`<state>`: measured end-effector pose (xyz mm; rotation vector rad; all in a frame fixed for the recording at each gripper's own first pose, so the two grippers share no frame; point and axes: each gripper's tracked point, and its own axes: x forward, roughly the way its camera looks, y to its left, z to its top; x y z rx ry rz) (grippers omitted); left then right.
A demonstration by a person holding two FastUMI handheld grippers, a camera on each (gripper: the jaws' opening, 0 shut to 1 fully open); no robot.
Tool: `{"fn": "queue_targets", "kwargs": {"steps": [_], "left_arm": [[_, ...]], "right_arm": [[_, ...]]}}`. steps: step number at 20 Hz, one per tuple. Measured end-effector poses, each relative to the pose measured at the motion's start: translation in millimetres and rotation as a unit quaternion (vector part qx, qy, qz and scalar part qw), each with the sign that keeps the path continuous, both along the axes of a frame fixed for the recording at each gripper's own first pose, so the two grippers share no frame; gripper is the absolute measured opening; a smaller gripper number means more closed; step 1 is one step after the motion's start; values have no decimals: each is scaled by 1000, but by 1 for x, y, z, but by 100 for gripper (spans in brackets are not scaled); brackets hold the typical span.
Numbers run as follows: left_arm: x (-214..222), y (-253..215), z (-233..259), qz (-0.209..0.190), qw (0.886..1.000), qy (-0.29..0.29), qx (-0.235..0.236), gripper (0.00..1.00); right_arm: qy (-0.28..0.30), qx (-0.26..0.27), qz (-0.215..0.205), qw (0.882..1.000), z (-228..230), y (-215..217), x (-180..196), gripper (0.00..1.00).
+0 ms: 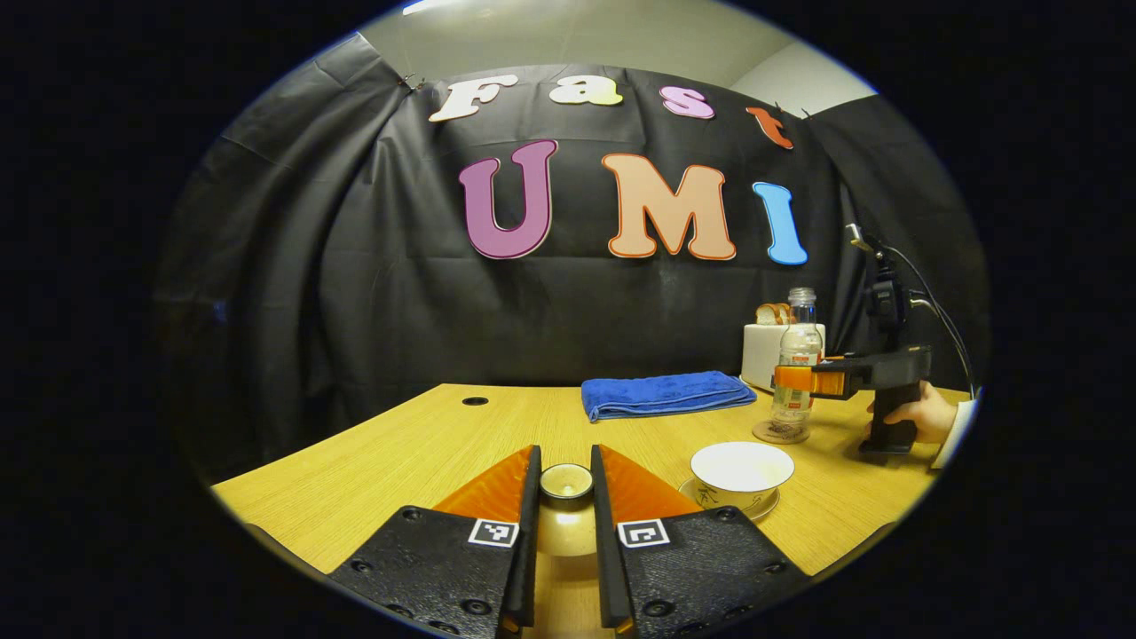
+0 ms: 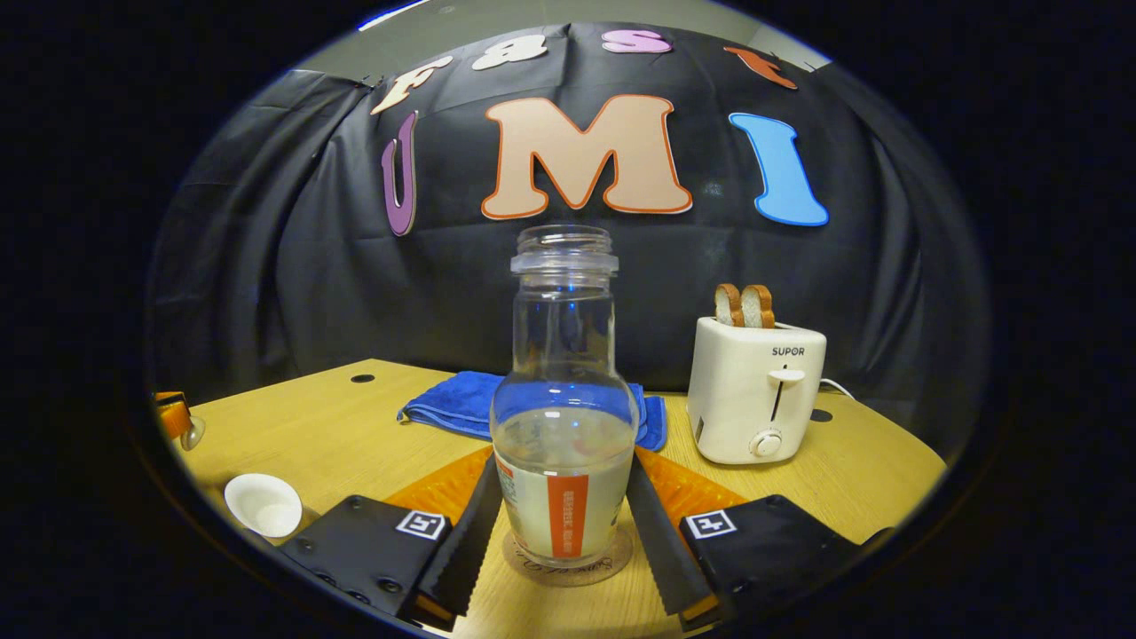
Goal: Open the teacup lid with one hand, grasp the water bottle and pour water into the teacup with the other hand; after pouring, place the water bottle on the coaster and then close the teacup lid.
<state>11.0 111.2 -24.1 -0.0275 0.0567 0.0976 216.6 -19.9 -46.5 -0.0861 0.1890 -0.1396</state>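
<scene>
My left gripper is shut on the knob of the teacup lid, held low over the wooden table. To its right the white teacup stands uncovered on its saucer. Farther right, the uncapped water bottle, partly full, stands on the round coaster. In the right gripper view the bottle rests upright on the coaster, and my right gripper has a finger against each side of it. The teacup shows at lower left there.
A folded blue towel lies at the back of the table. A white toaster holding two bread slices stands right of the bottle. A hand holds the right gripper's handle. A stand with cables rises at the far right.
</scene>
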Motion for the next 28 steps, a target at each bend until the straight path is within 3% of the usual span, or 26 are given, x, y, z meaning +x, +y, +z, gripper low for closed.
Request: {"fn": "queue_targets", "kwargs": {"steps": [28], "left_arm": [[0,-1,-1,-2,1000,2,-1,26]], "right_arm": [[38,16,-4,999,-23,-5,10,83]]}}
